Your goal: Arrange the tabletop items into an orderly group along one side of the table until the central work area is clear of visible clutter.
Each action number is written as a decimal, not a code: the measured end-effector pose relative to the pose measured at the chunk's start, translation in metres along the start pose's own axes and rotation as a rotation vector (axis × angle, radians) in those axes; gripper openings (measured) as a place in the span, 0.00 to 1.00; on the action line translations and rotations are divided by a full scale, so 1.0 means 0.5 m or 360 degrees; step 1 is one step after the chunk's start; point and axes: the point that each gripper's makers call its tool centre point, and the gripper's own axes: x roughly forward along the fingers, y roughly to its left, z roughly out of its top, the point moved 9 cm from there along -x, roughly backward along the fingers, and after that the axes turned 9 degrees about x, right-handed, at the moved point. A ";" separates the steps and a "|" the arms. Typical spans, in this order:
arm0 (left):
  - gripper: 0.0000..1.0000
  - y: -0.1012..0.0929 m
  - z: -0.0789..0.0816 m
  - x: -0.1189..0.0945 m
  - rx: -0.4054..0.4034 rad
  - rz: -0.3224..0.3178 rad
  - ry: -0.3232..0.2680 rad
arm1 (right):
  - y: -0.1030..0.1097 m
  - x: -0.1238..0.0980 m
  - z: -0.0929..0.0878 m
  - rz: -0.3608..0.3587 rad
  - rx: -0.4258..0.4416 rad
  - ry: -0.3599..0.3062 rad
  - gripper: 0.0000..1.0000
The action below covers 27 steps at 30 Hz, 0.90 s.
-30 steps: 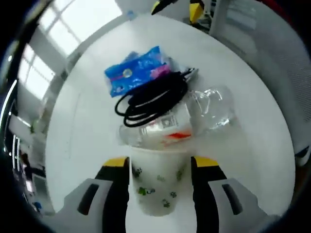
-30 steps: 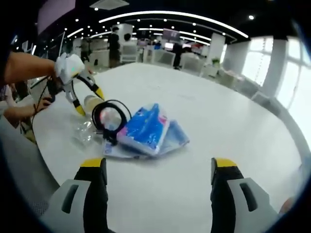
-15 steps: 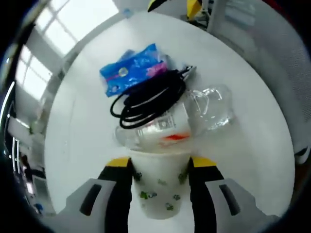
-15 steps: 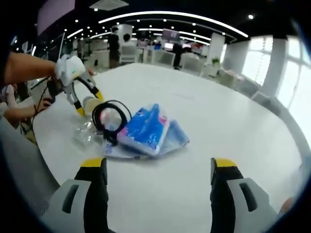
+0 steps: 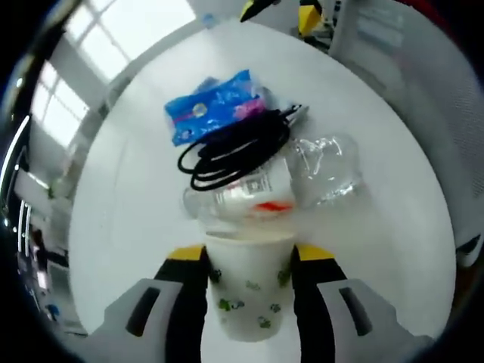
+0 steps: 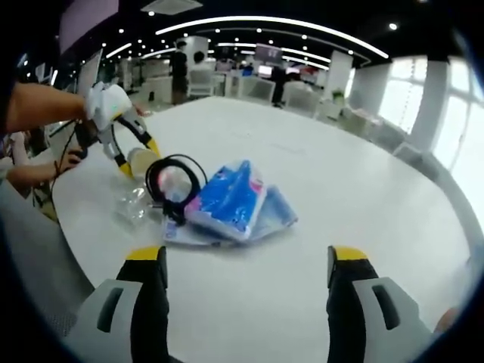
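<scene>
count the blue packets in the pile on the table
2, as far as shows. One blue packet lies beside the black cable coil; a second, flatter blue packet lies partly under it, on the side away from the coil. More could be hidden beneath.

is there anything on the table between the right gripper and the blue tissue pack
Nothing visible. The right gripper hangs open over bare white table, with a clear stretch up to the blue tissue pack.

table (image 6: 355,189): smooth matt white | cup (image 5: 249,291): matt paper, printed | bottle (image 5: 321,170): clear glossy plastic, crumpled | cable (image 5: 234,147): black rubbery | packet (image 6: 227,200): glossy blue plastic film
</scene>
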 end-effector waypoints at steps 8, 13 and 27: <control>0.40 -0.002 -0.010 -0.031 -0.0253 0.0175 -0.0155 | 0.003 0.002 0.000 0.0014 -0.0014 0.0007 0.86; 0.39 -0.017 -0.025 -0.046 -0.0377 0.0264 -0.0216 | 0.007 0.004 -0.001 0.0027 -0.0022 0.0017 0.85; 0.38 -0.018 -0.022 -0.095 -0.0874 0.0737 -0.0628 | 0.015 0.010 -0.005 0.0071 -0.0041 0.0053 0.85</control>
